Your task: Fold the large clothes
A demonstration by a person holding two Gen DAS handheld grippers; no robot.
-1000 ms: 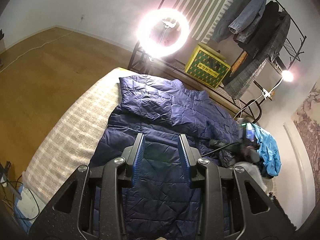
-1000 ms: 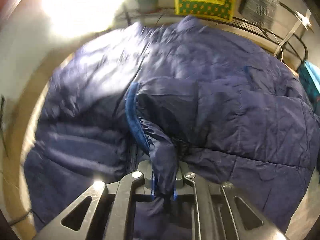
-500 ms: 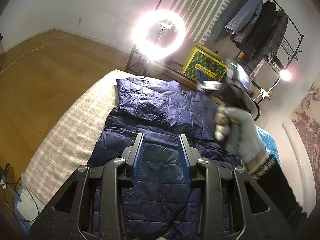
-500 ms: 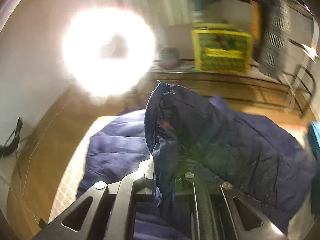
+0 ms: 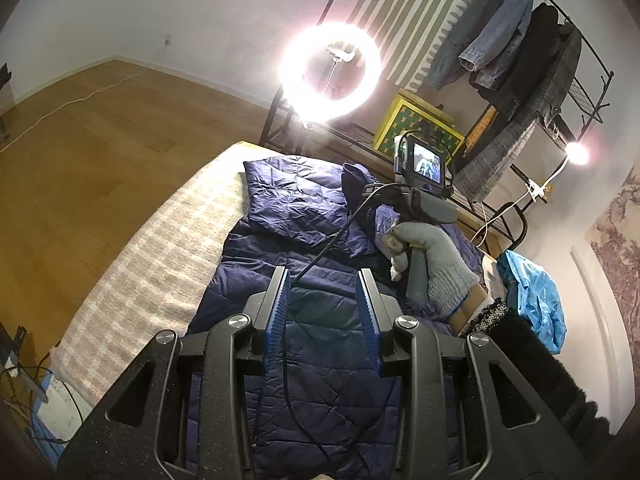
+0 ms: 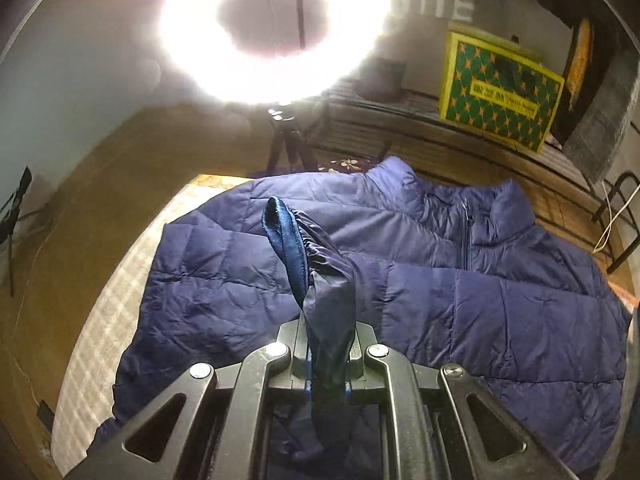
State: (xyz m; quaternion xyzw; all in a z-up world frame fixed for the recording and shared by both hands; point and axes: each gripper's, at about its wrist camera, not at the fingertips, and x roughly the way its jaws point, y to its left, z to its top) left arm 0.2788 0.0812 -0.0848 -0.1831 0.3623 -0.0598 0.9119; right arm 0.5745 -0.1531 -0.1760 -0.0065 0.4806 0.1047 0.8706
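A navy quilted puffer jacket (image 5: pixel 320 344) lies front-up on a beige striped mattress (image 5: pixel 160 248); its collar and zip show in the right wrist view (image 6: pixel 466 240). My left gripper (image 5: pixel 323 304) is open and empty, held above the jacket's lower body. My right gripper (image 6: pixel 327 380) is shut on a sleeve cuff (image 6: pixel 294 248), which stands up from the jaws over the jacket's chest. In the left wrist view the right gripper's body (image 5: pixel 420 184) and gloved hand hover above the jacket's upper part.
A bright ring light (image 5: pixel 330 66) on a tripod stands past the mattress end. A clothes rack (image 5: pixel 520 64) with hanging coats and a yellow-green box (image 6: pixel 500 92) stand behind. A light blue garment (image 5: pixel 536 300) lies at the right. Wood floor is at the left.
My right gripper has carried the sleeve up off the jacket's right side and across over its chest, toward the left and the collar end. My left gripper has stayed open above the lower body.
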